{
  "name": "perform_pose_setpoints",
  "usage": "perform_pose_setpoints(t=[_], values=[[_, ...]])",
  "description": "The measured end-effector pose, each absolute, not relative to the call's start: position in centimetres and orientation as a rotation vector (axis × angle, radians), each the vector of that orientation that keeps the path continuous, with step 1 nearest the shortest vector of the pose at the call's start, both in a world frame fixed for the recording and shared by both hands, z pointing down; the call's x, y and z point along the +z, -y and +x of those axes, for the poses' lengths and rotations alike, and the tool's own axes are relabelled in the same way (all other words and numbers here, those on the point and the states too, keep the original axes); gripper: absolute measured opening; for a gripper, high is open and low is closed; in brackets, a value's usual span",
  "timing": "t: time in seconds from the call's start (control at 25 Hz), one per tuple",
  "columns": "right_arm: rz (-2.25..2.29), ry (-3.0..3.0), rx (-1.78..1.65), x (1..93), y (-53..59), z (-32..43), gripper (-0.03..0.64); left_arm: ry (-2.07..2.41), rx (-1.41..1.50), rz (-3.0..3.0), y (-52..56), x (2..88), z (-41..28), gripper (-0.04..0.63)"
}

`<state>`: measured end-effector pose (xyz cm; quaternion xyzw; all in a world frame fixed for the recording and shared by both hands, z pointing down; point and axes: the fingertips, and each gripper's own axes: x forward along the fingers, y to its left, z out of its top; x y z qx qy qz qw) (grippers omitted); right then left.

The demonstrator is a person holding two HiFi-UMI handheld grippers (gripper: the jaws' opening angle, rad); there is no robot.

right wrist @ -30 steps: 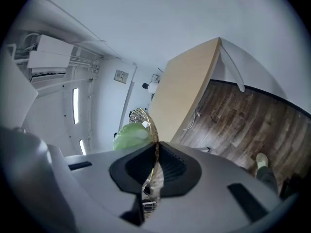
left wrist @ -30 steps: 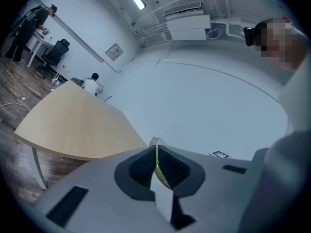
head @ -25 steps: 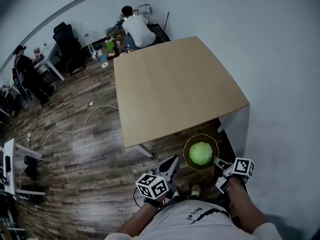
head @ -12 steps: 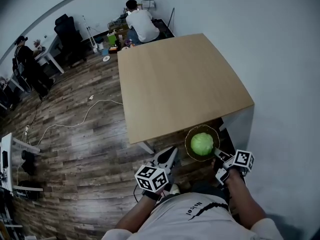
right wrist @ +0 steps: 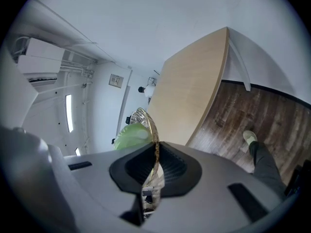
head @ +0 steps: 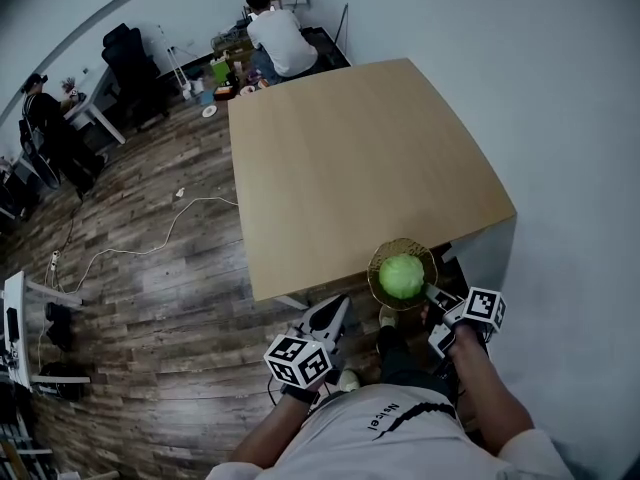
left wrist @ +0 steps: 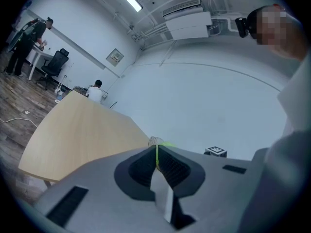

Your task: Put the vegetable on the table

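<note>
A round green cabbage (head: 401,276) lies in a clear, gold-tinted glass bowl (head: 378,268). The bowl hangs in the air over the near right edge of the light wooden table (head: 350,158). My right gripper (head: 434,297) is shut on the bowl's near rim. In the right gripper view the bowl rim (right wrist: 146,121) runs edge-on between the jaws of the right gripper (right wrist: 155,155), with the cabbage (right wrist: 129,135) to its left. My left gripper (head: 338,310) is below the table's near edge, left of the bowl. In its own view the left gripper (left wrist: 156,157) is shut on nothing.
A white wall (head: 560,118) runs close along the table's right side. A white cable (head: 150,248) lies on the wooden floor to the left. A seated person (head: 280,43) is beyond the far end, another person (head: 50,118) stands far left. My shoe (head: 348,379) is below.
The bowl with the cabbage has risen and moved forward, from below the table's near edge to over it. Both grippers moved with it; the right one stayed shut on the rim.
</note>
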<state>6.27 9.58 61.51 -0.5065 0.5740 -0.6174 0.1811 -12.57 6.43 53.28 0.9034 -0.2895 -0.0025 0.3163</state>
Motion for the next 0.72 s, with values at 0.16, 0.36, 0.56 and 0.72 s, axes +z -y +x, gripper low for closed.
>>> perform_pose_setpoints(t=[0.16, 0.36, 0.56, 0.72], values=[[-1.415, -1.634, -1.781, 62.2, -5.0, 8.4, 0.029, 0.791, 0.002, 2.367, -2.5, 53.1, -10.4, 0.025], [-1.403, -1.675, -1.817, 63.9, 0.8, 11.8, 0.029, 0.841, 0.015, 2.362, 2.4, 53.3, -6.9, 0.025], [-1.394, -1.712, -1.850, 65.9, 6.4, 15.5, 0.031, 0.899, 0.033, 2.338, 7.1, 54.0, -3.3, 0.025], [-1.405, -1.726, -1.864, 68.2, 7.4, 16.2, 0.032, 0.908, 0.055, 2.326, 7.5, 55.1, -2.5, 0.025]])
